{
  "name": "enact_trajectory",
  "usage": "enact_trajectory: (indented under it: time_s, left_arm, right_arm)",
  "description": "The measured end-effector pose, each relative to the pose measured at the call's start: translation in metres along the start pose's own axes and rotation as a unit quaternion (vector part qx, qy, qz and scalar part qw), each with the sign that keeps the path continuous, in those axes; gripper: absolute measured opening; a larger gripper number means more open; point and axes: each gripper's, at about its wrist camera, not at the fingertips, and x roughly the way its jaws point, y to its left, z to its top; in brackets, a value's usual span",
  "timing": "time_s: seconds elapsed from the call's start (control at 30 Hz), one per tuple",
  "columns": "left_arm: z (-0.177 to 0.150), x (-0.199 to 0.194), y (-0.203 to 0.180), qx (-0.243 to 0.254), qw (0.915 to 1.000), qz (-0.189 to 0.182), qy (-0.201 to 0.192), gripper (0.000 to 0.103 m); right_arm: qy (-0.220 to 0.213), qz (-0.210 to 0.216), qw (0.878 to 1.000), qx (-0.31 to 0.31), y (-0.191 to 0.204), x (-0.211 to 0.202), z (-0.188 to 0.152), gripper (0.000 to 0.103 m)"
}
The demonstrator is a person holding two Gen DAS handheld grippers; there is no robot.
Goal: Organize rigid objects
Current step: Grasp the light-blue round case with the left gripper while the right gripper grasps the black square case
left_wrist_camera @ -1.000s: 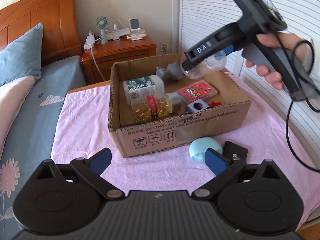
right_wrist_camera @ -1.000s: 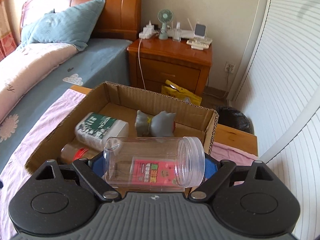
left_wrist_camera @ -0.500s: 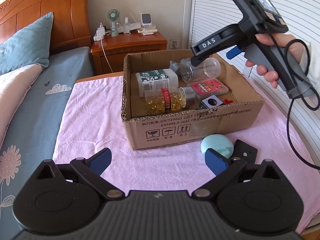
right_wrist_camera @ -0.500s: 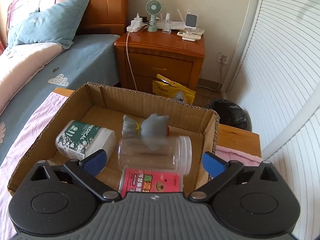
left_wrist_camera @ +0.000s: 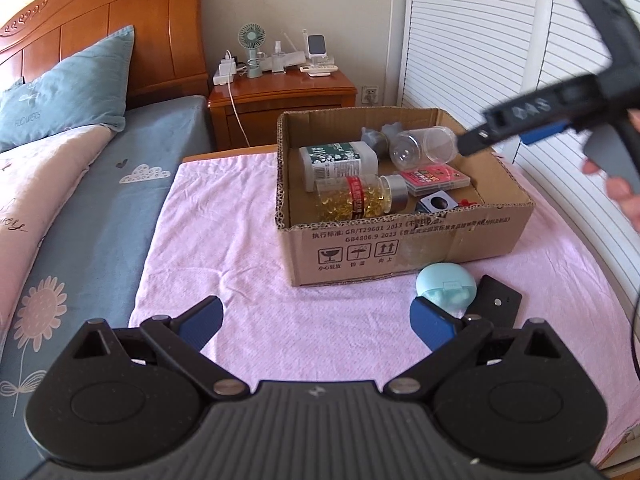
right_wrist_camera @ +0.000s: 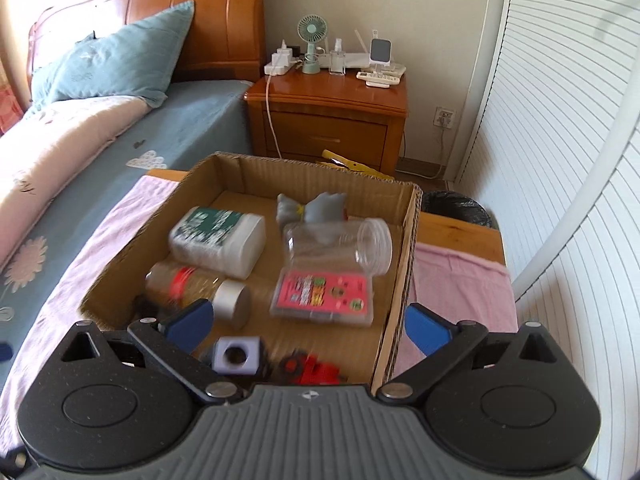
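1. Your right gripper (right_wrist_camera: 306, 322), jaws wide and empty, has let go of the clear jar (right_wrist_camera: 338, 246).
2. The jar now lies in the cardboard box (right_wrist_camera: 404, 280), at two o'clock.
3. Your left gripper (left_wrist_camera: 316, 322) hovers open, empty.

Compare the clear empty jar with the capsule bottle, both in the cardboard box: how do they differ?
The clear empty jar has no lid and nothing inside; the capsule bottle is capped in silver and full of yellow capsules. The jar is bare plastic; the bottle wears a red label. The jar lies toward the box's back, the bottle nearer its front wall. Both are transparent and lie on their sides.
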Motion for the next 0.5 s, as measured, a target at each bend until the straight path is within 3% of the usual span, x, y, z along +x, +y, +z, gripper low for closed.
enact_trajectory:
  time_s: [0.23,0.5]
  left_arm:
    - [-0.011,-0.010,0.001,-0.010,0.9999,0.002,0.000,0.099]
    - [-0.016,-0.010,-0.002,-0.012,0.9999,-0.001,0.005,0.099]
  right_arm:
    - [-0.003,0.007,1.000,0.004,0.010,-0.029,-0.053,0.103]
    - [0.035,0.018,0.999,-0.006,0.024,-0.009,-0.109,0.103]
